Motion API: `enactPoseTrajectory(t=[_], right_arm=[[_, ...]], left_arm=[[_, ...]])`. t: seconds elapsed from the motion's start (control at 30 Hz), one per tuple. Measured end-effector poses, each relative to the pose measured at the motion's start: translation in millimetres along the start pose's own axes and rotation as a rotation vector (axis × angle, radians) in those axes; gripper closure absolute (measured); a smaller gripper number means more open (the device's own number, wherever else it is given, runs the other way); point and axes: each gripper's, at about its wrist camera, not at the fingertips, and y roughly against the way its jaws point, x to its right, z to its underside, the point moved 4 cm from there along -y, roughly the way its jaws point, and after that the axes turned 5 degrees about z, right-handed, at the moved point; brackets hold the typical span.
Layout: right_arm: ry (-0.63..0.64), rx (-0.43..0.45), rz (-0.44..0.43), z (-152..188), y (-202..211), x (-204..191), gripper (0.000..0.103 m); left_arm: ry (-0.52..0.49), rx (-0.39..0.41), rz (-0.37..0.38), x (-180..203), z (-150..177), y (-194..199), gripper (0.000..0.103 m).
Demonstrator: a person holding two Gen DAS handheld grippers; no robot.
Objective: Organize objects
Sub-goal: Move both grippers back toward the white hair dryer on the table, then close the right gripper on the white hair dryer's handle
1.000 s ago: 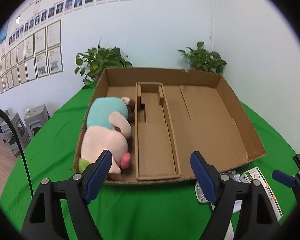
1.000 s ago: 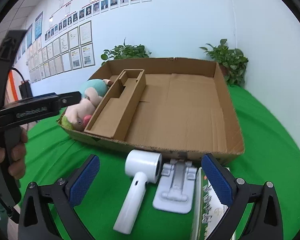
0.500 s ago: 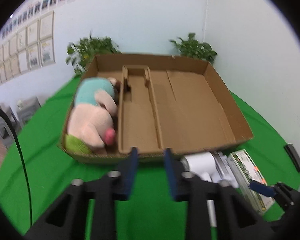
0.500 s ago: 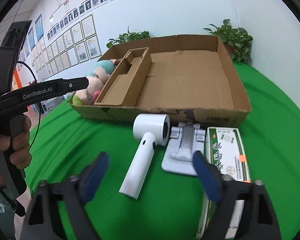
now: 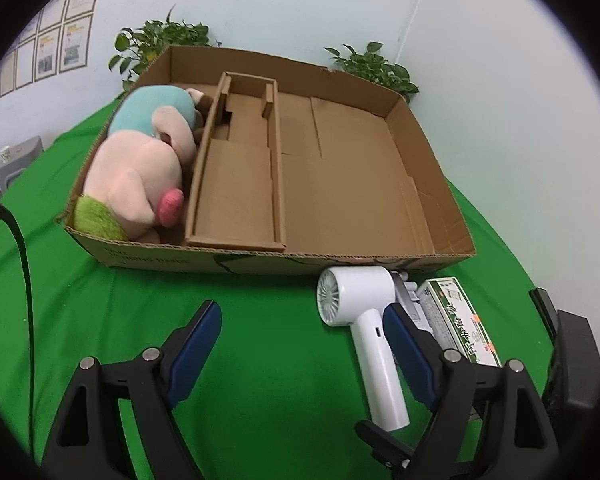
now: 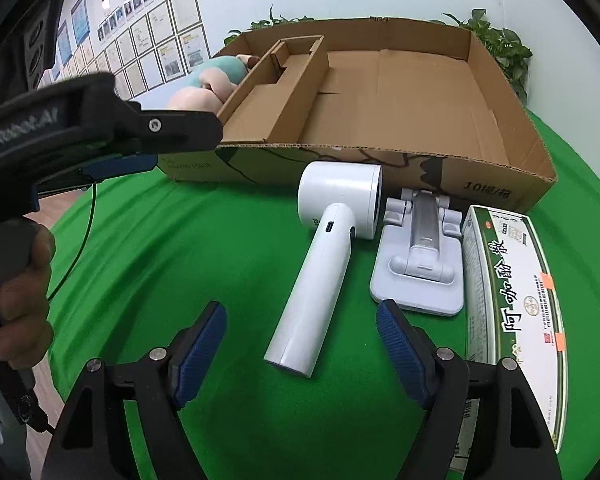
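A cardboard tray stands on the green table. A plush toy lies in its left compartment. In front of the tray lie a white handheld fan, a grey-white phone stand and a green-white medicine box. My left gripper is open and empty above the cloth, left of the fan. My right gripper is open, empty, its fingers either side of the fan's handle end.
The left gripper's body and the hand holding it fill the left of the right wrist view. Potted plants stand behind the tray by the wall. A black device lies at the table's right edge.
Both grippers pulled back from the tray and lowered toward the items in front. The left gripper closed briefly, then opened again. The right gripper has come closer to the fan.
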Motion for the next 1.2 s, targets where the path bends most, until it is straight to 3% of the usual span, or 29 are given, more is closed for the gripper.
enactPoseTrajectory(t=[0.07,0.13,0.2,0.33,0.53,0.67,0.7,0.73,0.77,0.8,1.0,1.2], right_arm=[[0.007,-0.021,0.006,0.9,-5.6,-0.9,0.031],[0.013,-0.052,0.020,3.3,-11.2,-1.3,0.056],[0.023,-0.072,0.025,6.4,-14.3,-3.7,0.070],[0.017,-0.074,0.041,10.4,-12.0,-3.9,0.073],[-0.014,-0.122,-0.010,30.7,7.2,0.7,0.078],[-0.020,-0.123,-0.066,39.7,20.8,-4.8,0.075],[-0.020,-0.110,-0.059,39.0,23.3,-4.4,0.058],[-0.023,-0.092,-0.053,37.7,25.6,-3.3,0.024],[-0.033,-0.066,-0.059,35.7,28.3,-1.7,0.008],[-0.038,-0.051,-0.067,33.9,29.9,-0.8,0.001],[-0.008,-0.071,-0.078,32.4,21.0,-4.2,0.001],[0.025,-0.111,-0.079,44.6,18.4,-11.1,0.034]], left_arm=[[0.006,-0.020,0.004,-0.8,2.6,-5.8,0.021],[0.013,-0.042,0.016,-1.4,6.5,-10.8,0.021],[0.023,-0.061,0.032,-1.8,10.7,-14.3,0.021],[0.031,-0.099,0.061,-1.8,19.7,-18.7,0.021],[0.151,-0.193,0.259,-2.8,44.7,-22.2,0.021],[0.201,-0.250,0.350,2.1,62.0,-27.3,0.021],[0.208,-0.261,0.367,3.9,64.9,-28.2,0.021],[0.221,-0.278,0.389,5.8,68.1,-30.0,0.021],[0.231,-0.289,0.403,7.3,70.0,-31.0,0.021],[0.243,-0.298,0.417,8.1,71.4,-32.4,0.021],[0.295,-0.302,0.464,12.2,73.1,-38.9,0.021],[0.315,-0.289,0.463,11.1,69.5,-40.9,0.021]])
